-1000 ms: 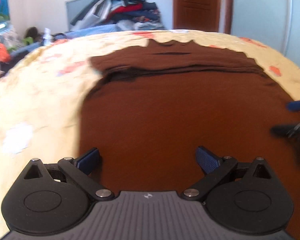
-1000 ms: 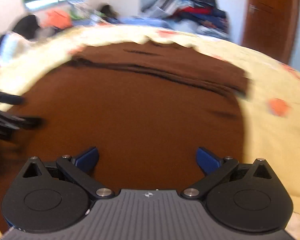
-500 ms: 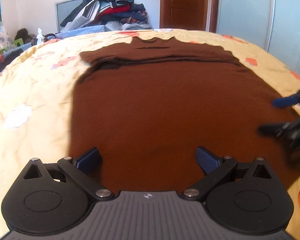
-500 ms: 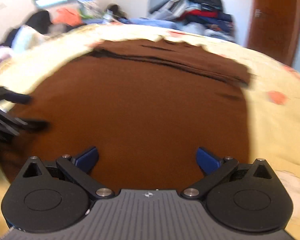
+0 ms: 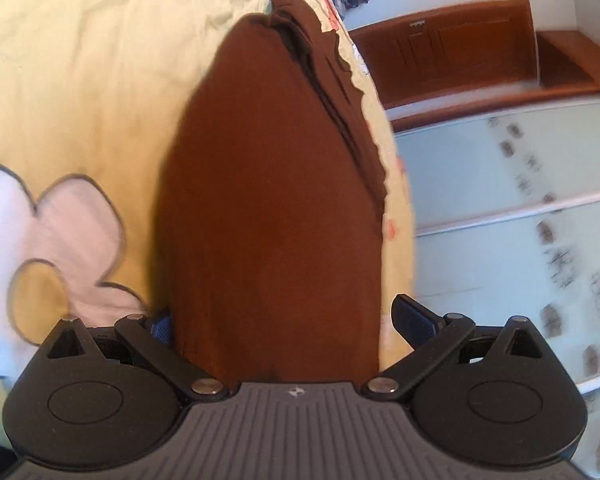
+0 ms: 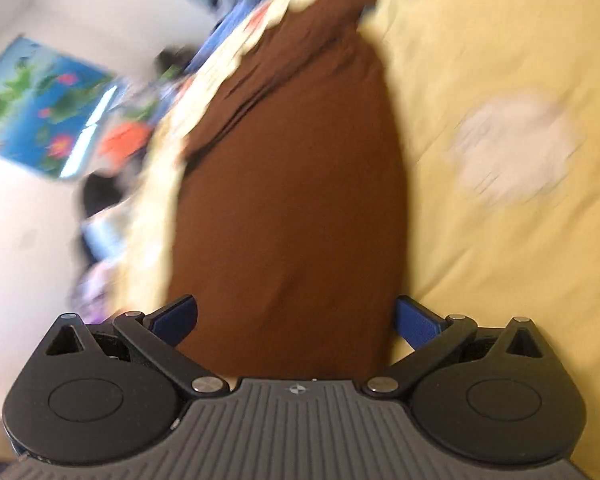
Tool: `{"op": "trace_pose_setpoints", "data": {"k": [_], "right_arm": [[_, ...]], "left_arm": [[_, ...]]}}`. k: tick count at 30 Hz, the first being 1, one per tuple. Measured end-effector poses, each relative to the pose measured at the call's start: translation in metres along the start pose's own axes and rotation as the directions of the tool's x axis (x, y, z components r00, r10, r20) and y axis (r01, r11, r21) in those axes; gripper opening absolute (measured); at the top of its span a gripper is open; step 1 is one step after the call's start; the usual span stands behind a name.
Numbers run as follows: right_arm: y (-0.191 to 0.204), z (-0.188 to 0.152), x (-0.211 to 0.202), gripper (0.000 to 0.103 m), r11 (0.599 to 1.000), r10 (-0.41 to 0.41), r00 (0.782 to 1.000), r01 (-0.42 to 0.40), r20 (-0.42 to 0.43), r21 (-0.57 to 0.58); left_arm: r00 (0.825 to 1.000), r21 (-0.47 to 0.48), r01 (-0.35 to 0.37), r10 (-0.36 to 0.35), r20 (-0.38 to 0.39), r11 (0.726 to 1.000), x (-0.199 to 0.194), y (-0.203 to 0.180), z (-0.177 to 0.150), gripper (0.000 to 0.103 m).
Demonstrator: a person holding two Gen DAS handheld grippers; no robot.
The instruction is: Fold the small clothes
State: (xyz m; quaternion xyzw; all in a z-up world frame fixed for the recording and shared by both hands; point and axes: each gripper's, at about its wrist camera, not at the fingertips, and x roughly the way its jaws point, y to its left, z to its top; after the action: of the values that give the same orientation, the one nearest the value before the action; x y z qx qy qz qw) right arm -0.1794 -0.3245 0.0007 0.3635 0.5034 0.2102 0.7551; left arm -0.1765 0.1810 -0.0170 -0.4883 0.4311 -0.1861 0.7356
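A brown shirt (image 5: 268,184) lies on a pale yellow bedspread (image 5: 100,80), its far end folded over into stacked layers. My left gripper (image 5: 288,322) is rolled on its side and open. The shirt's near edge runs between its blue pads (image 5: 414,320), and the cloth partly hides the left pad. In the blurred right wrist view the same shirt (image 6: 292,200) fills the gap of my right gripper (image 6: 296,318), which is also rolled over and open. Neither gripper shows in the other's view.
The bedspread (image 6: 500,60) carries white flower prints (image 5: 72,232). A wooden door (image 5: 452,56) and frosted glass wardrobe panels (image 5: 500,208) stand beyond the bed. A blue poster (image 6: 40,108) and blurred clutter (image 6: 120,140) lie on the other side.
Both grippers have rolled about a quarter turn and dropped close to the shirt's near edge, so cloth now lies between their fingers. Each gripper has left the other's view.
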Motion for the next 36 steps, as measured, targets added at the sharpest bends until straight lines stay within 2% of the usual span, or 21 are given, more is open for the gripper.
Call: {"op": "trace_pose_setpoints", "data": {"k": [2,5,6,7,8,9,10,11,12,13,14,17,20,22,26,31,34,35,36], "right_arm": [[-0.002,-0.004,0.008,0.103,0.998,0.063,0.997,-0.063,-0.047,0.013],[-0.007,-0.001,0.009,0.101,0.994,0.091,0.996,-0.09,-0.022,0.061],[-0.01,-0.002,0.007,0.093,0.992,0.101,0.995,-0.101,-0.003,0.079],[-0.012,-0.005,0.005,0.088,0.991,0.099,0.995,-0.1,0.008,0.089],[-0.014,-0.006,0.005,0.074,0.992,0.091,0.996,-0.092,0.007,0.09],[-0.015,-0.009,0.006,0.056,0.993,0.078,0.997,-0.078,0.004,0.089],[-0.017,-0.009,0.008,0.046,0.994,0.061,0.998,-0.061,0.0,0.091],[-0.019,-0.008,0.009,0.026,0.995,0.042,0.999,-0.041,-0.008,0.092],[-0.022,-0.006,0.011,0.011,0.995,0.021,1.0,-0.02,-0.013,0.093],[-0.026,-0.004,0.011,0.012,0.995,0.005,1.0,-0.004,-0.013,0.098],[-0.027,-0.005,0.009,0.012,0.995,0.02,1.0,-0.02,-0.003,0.099],[-0.02,-0.005,0.01,0.013,0.997,0.021,1.0,-0.023,0.02,0.068],[-0.008,0.005,0.003,0.013,0.995,0.089,0.994,-0.091,0.058,0.034],[0.003,0.024,0.002,0.013,0.992,0.127,0.988,-0.128,0.089,0.011],[0.022,0.079,0.002,0.013,0.981,0.196,0.966,-0.192,0.171,-0.036],[0.029,0.179,0.016,0.013,0.969,0.243,0.922,-0.243,0.301,-0.04],[0.03,0.247,0.04,0.013,0.974,0.217,0.907,-0.225,0.361,-0.021],[0.028,0.269,0.05,0.015,0.98,0.19,0.906,-0.2,0.379,-0.013],[0.027,0.289,0.06,0.021,0.984,0.164,0.9,-0.178,0.403,-0.003]], "left_arm": [[1.0,0.011,-0.012,0.012,-0.02,1.0,0.004,-0.003,0.002,0.103],[0.999,0.018,-0.018,0.018,-0.033,1.0,0.004,-0.005,0.002,0.103],[0.999,0.019,-0.023,0.023,-0.035,1.0,0.003,-0.005,0.002,0.099],[0.999,0.022,-0.032,0.033,-0.036,0.999,0.003,-0.005,0.002,0.091],[0.998,0.028,-0.047,0.048,-0.039,0.999,0.002,-0.006,0.002,0.084],[0.997,0.034,-0.069,0.071,-0.042,0.997,0.003,-0.006,0.003,0.065],[0.993,0.041,-0.102,0.104,-0.05,0.994,0.005,-0.006,0.004,0.04],[0.99,0.044,-0.129,0.131,-0.059,0.991,0.005,-0.004,0.005,0.03],[0.986,0.044,-0.153,0.155,-0.062,0.987,0.006,-0.001,0.003,0.018],[0.983,0.044,-0.169,0.171,-0.065,0.985,0.006,0.0,0.004,0.01],[0.98,0.045,-0.183,0.186,-0.066,0.982,0.005,0.001,0.004,0.007],[0.972,0.091,-0.223,0.229,-0.053,0.971,0.003,-0.007,0.005,0.006],[0.982,0.125,-0.181,0.187,-0.039,0.975,0.003,-0.022,0.02,0.006],[0.988,0.162,-0.15,0.155,-0.02,0.975,0.006,-0.037,0.037,0.006],[0.994,0.244,-0.107,0.099,0.046,0.964,0.024,-0.076,0.091,0.006],[0.985,0.325,-0.112,0.061,0.163,0.939,0.074,-0.13,0.188,0.006],[0.964,0.375,-0.185,0.093,0.251,0.908,0.116,-0.156,0.247,0.006],[0.95,0.413,-0.228,0.11,0.291,0.881,0.134,-0.161,0.263,0.007],[0.93,0.433,-0.291,0.146,0.336,0.853,0.153,-0.161,0.278,0.009]]}}
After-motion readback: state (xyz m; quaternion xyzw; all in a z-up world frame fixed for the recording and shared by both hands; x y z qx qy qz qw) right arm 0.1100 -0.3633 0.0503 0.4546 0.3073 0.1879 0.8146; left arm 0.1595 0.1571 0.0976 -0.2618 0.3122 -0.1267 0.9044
